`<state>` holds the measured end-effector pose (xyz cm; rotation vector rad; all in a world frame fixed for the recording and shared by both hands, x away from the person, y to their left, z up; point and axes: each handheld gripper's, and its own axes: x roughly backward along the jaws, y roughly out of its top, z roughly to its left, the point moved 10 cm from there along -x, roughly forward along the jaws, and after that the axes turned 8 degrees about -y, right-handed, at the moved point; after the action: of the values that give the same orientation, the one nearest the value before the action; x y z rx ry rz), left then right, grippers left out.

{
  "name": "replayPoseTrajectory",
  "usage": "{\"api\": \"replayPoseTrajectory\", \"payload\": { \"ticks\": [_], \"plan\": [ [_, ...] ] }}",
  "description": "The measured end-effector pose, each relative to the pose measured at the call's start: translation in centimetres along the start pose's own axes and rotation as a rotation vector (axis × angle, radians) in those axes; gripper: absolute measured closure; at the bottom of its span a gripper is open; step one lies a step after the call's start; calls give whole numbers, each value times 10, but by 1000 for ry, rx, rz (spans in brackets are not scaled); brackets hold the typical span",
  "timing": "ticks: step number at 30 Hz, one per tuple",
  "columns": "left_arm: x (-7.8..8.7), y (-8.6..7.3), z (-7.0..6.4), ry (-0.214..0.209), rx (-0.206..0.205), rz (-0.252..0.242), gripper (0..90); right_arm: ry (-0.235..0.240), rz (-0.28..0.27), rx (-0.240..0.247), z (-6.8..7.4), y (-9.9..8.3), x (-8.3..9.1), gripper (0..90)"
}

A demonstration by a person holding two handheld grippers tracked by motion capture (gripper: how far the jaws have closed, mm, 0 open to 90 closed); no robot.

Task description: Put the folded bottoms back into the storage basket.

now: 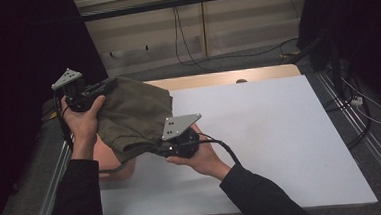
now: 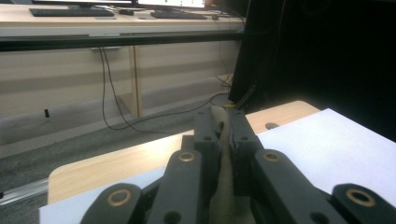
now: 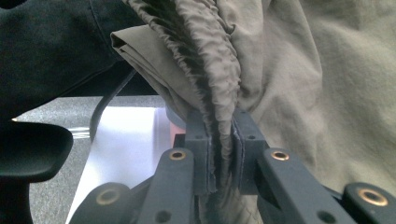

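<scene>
An olive-green garment [image 1: 131, 113] hangs bunched in the air over the table's left side, held between both hands. My left gripper [image 1: 108, 84] pinches its upper left edge; in the left gripper view a strip of the khaki cloth [image 2: 224, 186] is squeezed between the two black jaws of the left gripper [image 2: 222, 122]. My right gripper [image 1: 156, 148] is shut on the garment's lower gathered hem, and the right gripper view shows that ruched edge [image 3: 212, 70] clamped between the jaws of the right gripper [image 3: 223, 122].
A white sheet [image 1: 270, 132] covers the wooden table [image 1: 217, 78], with a pinkish object [image 1: 109, 160] under the garment at the left. Metal rails [image 1: 50, 188] run along both sides. Cables [image 1: 184, 42] trail over the floor behind.
</scene>
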<state>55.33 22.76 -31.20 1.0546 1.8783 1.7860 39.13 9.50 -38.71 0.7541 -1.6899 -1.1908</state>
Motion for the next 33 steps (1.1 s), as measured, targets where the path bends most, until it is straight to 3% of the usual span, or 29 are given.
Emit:
{"api": "replayPoseTrajectory", "payload": {
  "ticks": [18, 24, 33],
  "plan": [
    [26, 7, 29, 49, 24, -35, 853, 32, -13, -16, 4, 18, -29, 793],
    [34, 8, 40, 65, 18, -23, 853, 47, -15, -35, 4, 24, -41, 793],
    [47, 12, 52, 85, 41, -50, 854, 51, -7, -15, 6, 36, -55, 792]
  ]
}}
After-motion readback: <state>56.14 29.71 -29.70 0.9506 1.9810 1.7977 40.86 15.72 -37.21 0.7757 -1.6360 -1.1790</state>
